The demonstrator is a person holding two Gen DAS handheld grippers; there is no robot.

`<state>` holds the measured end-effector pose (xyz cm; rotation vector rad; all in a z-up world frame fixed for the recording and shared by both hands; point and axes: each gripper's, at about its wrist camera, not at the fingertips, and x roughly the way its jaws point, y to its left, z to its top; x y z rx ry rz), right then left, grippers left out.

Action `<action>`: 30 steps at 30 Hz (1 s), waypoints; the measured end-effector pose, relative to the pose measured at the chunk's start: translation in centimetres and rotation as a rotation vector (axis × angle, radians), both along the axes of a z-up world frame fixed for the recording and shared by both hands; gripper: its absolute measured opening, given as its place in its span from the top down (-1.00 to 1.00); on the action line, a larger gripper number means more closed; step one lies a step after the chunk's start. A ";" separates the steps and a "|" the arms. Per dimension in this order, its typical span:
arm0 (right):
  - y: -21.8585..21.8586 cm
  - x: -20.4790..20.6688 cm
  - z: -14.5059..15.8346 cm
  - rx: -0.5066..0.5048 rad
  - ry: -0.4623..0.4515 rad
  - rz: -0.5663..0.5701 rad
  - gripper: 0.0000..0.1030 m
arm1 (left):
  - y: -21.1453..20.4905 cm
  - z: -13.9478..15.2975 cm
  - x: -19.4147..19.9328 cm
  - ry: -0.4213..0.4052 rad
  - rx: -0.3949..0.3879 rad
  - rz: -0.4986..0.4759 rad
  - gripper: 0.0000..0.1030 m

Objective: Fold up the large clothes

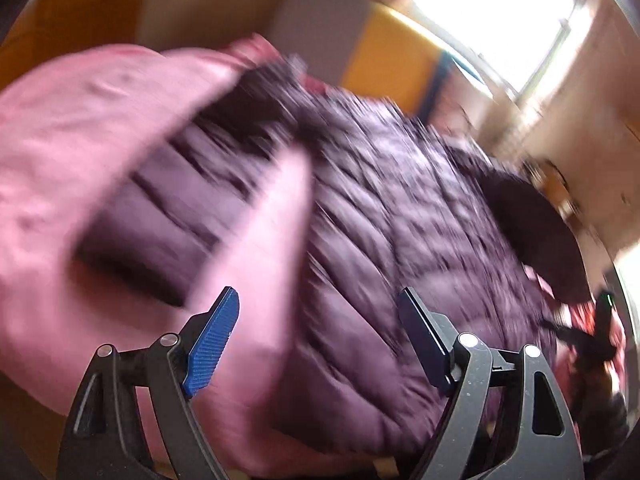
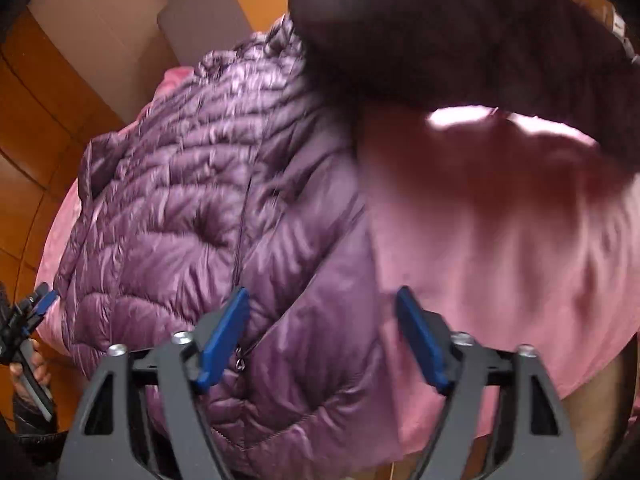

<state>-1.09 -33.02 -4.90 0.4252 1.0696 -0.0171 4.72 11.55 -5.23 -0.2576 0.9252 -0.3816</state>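
Observation:
A purple quilted puffer jacket point(image 1: 380, 220) lies spread on a pink bedcover point(image 1: 60, 152), blurred in the left wrist view. One sleeve point(image 1: 168, 216) stretches out to the left. My left gripper point(image 1: 320, 300) hovers open above the jacket's near edge with nothing between its pads. In the right wrist view the jacket point(image 2: 192, 208) shows its zipper point(image 2: 240, 240) running toward me. My right gripper point(image 2: 322, 296) stands open over the jacket's edge and the pink bedcover point(image 2: 500, 260), holding nothing. A dark, blurred part of the jacket point(image 2: 460, 40) arches across the top.
Orange wooden floor point(image 2: 32, 128) lies beyond the bedcover. A brown box point(image 2: 108, 32) and a grey panel point(image 1: 320, 28) stand at the far side, next to a yellow board point(image 1: 384, 64). A bright window point(image 1: 500, 12) is at the upper right. A hand point(image 2: 28, 364) holds the left gripper at the frame's edge.

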 end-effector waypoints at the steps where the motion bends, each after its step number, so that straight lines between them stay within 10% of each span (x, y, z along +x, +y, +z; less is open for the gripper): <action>1: 0.1 0.2 -0.2 -0.003 0.000 0.007 -0.05 | -1.2 -1.0 0.0 0.027 0.021 -0.044 -0.54; 4: 1.0 0.9 -0.1 -0.005 -0.010 0.046 0.58 | -3.3 -3.4 0.6 0.083 0.092 -0.090 -0.01; 6: 1.6 1.3 0.3 -0.028 -0.024 0.057 0.75 | -3.1 -3.2 0.4 0.066 0.036 -0.101 0.77; 16: 1.8 -0.8 0.3 -0.039 0.008 0.141 0.85 | -1.0 -3.6 -1.1 0.117 0.010 -0.064 0.91; 20: 0.9 -0.7 0.4 -0.028 -0.008 0.115 0.58 | -3.2 -1.7 -0.7 0.072 0.114 -0.056 0.66; 24: -0.3 -1.1 2.6 -0.064 -0.102 0.048 0.10 | -3.9 2.5 0.0 -0.109 0.192 -0.007 -0.54; 30: -2.5 0.7 3.4 -0.134 -0.164 -0.027 -0.01 | -6.6 4.0 3.3 -0.126 0.128 -0.021 -0.54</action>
